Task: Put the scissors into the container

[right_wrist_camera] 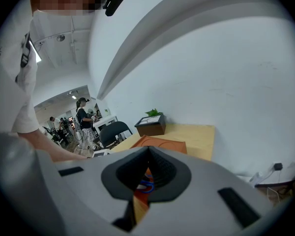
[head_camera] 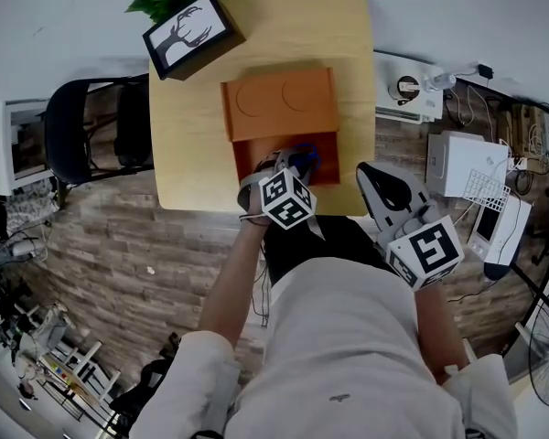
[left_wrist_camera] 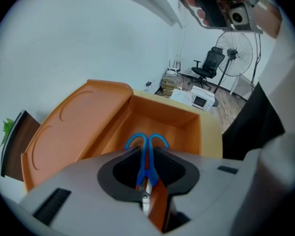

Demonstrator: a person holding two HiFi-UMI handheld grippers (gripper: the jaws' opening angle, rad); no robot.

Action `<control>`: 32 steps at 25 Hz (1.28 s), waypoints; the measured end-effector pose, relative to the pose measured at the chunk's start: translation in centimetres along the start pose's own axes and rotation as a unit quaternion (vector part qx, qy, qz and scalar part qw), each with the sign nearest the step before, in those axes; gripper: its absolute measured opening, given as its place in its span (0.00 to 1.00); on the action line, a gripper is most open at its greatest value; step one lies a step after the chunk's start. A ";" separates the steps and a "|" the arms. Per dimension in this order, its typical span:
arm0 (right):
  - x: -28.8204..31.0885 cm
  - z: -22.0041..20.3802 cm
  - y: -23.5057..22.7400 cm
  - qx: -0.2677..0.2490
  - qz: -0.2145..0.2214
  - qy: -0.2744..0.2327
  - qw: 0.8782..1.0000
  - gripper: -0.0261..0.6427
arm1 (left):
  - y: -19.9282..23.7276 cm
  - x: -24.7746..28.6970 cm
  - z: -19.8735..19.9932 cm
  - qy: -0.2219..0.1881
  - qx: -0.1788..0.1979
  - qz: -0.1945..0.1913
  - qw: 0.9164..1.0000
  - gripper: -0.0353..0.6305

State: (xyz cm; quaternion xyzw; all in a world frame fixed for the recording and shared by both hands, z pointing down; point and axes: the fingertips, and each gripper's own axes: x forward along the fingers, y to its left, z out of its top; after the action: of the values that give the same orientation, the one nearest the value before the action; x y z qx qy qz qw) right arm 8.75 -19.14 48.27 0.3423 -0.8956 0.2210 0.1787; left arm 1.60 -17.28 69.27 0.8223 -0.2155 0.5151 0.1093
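Observation:
An orange container (head_camera: 241, 156) stands open on the wooden table (head_camera: 192, 154), its lid (head_camera: 279, 103) folded back. My left gripper (head_camera: 285, 167) is at the container's near edge, shut on the blue-handled scissors (head_camera: 305, 157). In the left gripper view the scissors (left_wrist_camera: 146, 154) are pinched at the pivot, handles pointing forward over the container's inside wall (left_wrist_camera: 187, 132), the lid (left_wrist_camera: 78, 127) at left. My right gripper (head_camera: 377, 181) hangs off the table's near right side, shut and holding nothing. In the right gripper view the gripper (right_wrist_camera: 148, 154) shows the container (right_wrist_camera: 162, 143) and scissors (right_wrist_camera: 146, 186) beyond its jaws.
A black planter box (head_camera: 190, 33) with a deer picture and green leaves sits at the table's far left corner. A black chair (head_camera: 82, 131) stands left of the table. White devices (head_camera: 467, 163) and cables lie on the floor at right.

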 end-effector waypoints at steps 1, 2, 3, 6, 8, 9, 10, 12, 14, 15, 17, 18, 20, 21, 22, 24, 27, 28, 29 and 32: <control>0.0 0.0 0.0 0.000 0.000 0.001 1.000 0.04 | 0.0 0.1 0.0 0.001 0.000 0.001 1.000 0.17; -0.1 -0.1 -0.1 0.001 -0.001 0.001 1.000 0.04 | 0.1 0.2 0.0 0.002 -0.001 0.002 1.000 0.18; -0.1 -0.2 -0.1 0.001 -0.001 0.002 1.000 0.04 | 0.0 0.3 0.0 0.002 -0.002 0.002 1.000 0.18; -0.2 -0.5 -0.1 0.004 -0.002 0.005 1.000 0.04 | -0.1 0.4 -0.1 0.005 -0.005 0.005 1.000 0.18; -0.2 -0.5 -0.2 0.006 -0.003 0.008 1.000 0.04 | 0.0 0.4 -0.3 0.009 -0.007 0.010 1.000 0.18; -0.2 -0.5 -0.2 0.007 -0.003 0.008 1.000 0.04 | 0.0 0.5 -0.4 0.011 -0.008 0.012 1.000 0.18; -0.2 -0.5 -0.3 0.007 -0.003 0.008 1.000 0.04 | 0.1 0.5 -0.4 0.012 -0.009 0.013 1.000 0.18; -0.2 -0.4 -0.4 0.008 -0.004 0.009 1.000 0.04 | 0.1 0.6 -0.4 0.012 -0.011 0.013 1.000 0.18; -0.1 -0.5 -0.4 0.008 -0.003 0.007 1.000 0.04 | 0.1 0.7 -0.5 0.013 -0.011 0.013 1.000 0.18; -0.1 -0.5 -0.4 0.008 -0.002 0.006 1.000 0.04 | 0.1 0.7 -0.5 0.013 -0.012 0.014 1.000 0.18; -0.2 -0.6 -0.5 0.007 -0.002 0.007 1.000 0.04 | 0.0 0.8 -0.4 0.013 -0.014 0.016 1.000 0.18; -0.3 -0.6 -0.6 0.007 -0.002 0.007 1.000 0.04 | 0.1 0.8 -0.4 0.013 -0.015 0.017 1.000 0.18; -0.3 -0.7 -0.6 0.007 -0.002 0.007 1.000 0.04 | 0.1 0.8 -0.5 0.012 -0.018 0.018 1.000 0.18; -0.3 -0.7 -0.6 0.007 -0.001 0.007 1.000 0.04 | 0.2 0.8 -0.5 0.012 -0.019 0.018 1.000 0.18; -0.4 -0.8 -0.6 0.007 -0.001 0.007 1.000 0.04 | 0.1 0.8 -0.5 0.012 -0.020 0.018 1.000 0.19; -0.4 -0.9 -0.7 0.008 -0.001 0.009 1.000 0.04 | 0.1 0.8 -0.4 0.012 -0.021 0.018 1.000 0.19; -0.4 -0.7 -0.8 0.009 -0.001 0.014 1.000 0.04 | 0.1 0.7 -0.3 0.013 -0.020 0.017 1.000 0.19; -0.4 -0.7 -0.8 0.008 0.000 0.013 1.000 0.04 | 0.1 0.7 -0.3 0.014 -0.020 0.017 1.000 0.19; -0.4 -0.6 -0.8 0.007 0.002 0.011 1.000 0.04 | 0.1 0.7 -0.3 0.015 -0.018 0.018 1.000 0.19; -0.5 -0.5 -0.9 0.003 0.006 0.004 1.000 0.04 | 0.3 0.4 -0.1 0.016 -0.015 0.026 0.999 0.19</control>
State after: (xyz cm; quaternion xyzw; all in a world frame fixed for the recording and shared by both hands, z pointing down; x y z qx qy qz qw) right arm 9.82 -19.18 48.68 0.3362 -0.8962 0.2267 0.1800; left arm 1.57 -17.59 69.65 0.8062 -0.2425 0.5280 0.1118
